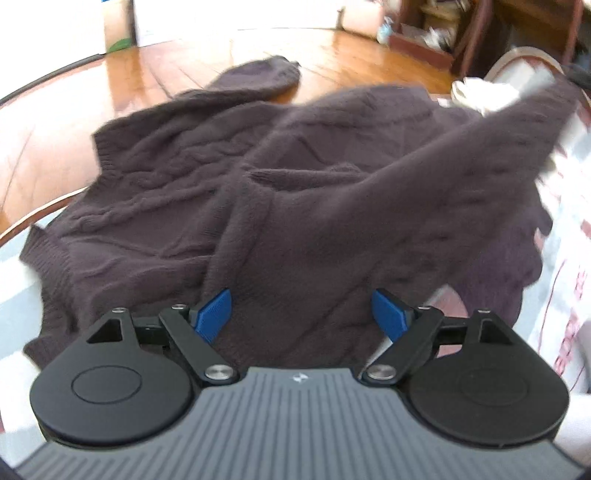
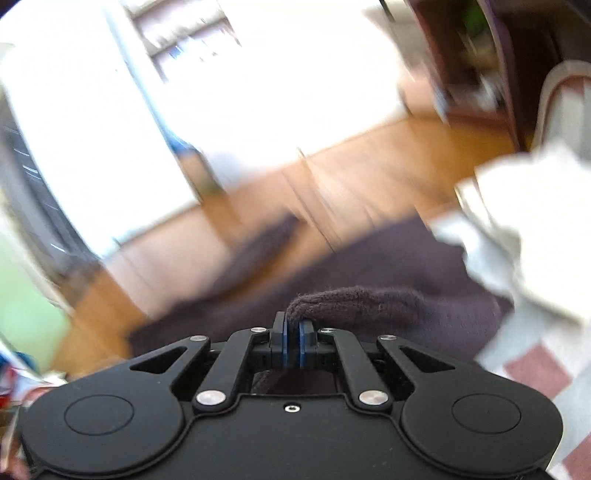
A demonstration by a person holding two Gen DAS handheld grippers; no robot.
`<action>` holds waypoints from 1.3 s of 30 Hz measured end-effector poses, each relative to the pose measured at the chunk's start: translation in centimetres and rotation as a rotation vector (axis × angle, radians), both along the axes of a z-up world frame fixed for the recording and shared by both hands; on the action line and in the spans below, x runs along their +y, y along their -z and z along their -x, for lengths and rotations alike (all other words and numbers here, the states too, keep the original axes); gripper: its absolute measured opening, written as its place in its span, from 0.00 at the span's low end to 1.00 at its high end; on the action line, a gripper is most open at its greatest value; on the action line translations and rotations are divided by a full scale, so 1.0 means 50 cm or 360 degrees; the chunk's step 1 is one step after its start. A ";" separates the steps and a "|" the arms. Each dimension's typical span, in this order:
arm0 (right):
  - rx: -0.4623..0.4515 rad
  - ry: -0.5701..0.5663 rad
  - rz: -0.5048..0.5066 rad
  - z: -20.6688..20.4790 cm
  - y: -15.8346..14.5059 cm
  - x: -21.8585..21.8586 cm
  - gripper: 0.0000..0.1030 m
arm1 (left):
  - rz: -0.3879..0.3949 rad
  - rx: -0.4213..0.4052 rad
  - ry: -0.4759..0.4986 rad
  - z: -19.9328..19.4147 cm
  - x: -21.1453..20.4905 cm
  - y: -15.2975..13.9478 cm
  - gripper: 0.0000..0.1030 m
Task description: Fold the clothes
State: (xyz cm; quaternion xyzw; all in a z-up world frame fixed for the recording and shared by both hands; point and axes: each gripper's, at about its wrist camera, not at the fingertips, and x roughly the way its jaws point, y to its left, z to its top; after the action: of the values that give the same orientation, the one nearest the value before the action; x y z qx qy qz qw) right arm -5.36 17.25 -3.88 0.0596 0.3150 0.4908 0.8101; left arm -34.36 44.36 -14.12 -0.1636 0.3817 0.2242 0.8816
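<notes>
A dark purple knit sweater (image 1: pixel 192 192) lies spread and rumpled across the surface in the left wrist view, one sleeve (image 1: pixel 258 77) reaching out over the wooden floor. My left gripper (image 1: pixel 301 314) stands open just above the sweater's near part, blue pads wide apart, nothing pinched between them. On the right a sleeve (image 1: pixel 498 147) is lifted and stretched up toward the corner. In the blurred right wrist view my right gripper (image 2: pixel 292 341) is shut on a rolled edge of the sweater (image 2: pixel 351 299), the cloth trailing off to the right.
A white and red checked cover (image 1: pixel 569 258) lies under the sweater at the right. A crumpled white cloth (image 2: pixel 517 229) sits beside the sweater. Wooden floor (image 1: pixel 369 59) runs beyond, with dark wooden furniture (image 1: pixel 480 33) at the back right.
</notes>
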 end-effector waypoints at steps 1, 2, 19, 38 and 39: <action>-0.0019 -0.0017 0.0003 0.018 -0.013 -0.035 0.07 | 0.0023 -0.0024 -0.0036 0.012 0.004 -0.006 0.81; -0.0011 -0.0026 0.0035 0.033 -0.015 -0.068 0.07 | 0.0061 -0.0043 -0.0072 0.027 0.010 -0.010 0.81; 0.0000 0.0432 0.0928 0.049 0.161 -0.147 0.40 | 0.0599 0.0059 -0.0422 0.072 0.057 0.050 0.84; -0.0221 -0.0326 0.0652 0.143 0.179 0.087 0.40 | 0.0063 -0.0086 -0.0547 0.133 -0.065 -0.118 0.10; -0.0197 -0.0348 0.0635 0.142 0.176 0.094 0.40 | 0.0143 -0.0054 -0.0579 0.153 -0.069 -0.108 0.10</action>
State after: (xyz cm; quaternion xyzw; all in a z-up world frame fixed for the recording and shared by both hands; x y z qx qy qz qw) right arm -12.47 21.97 -12.68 -0.1663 0.3602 0.5062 0.7657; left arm -42.01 40.91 -8.72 -0.2729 0.3406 0.3600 0.8246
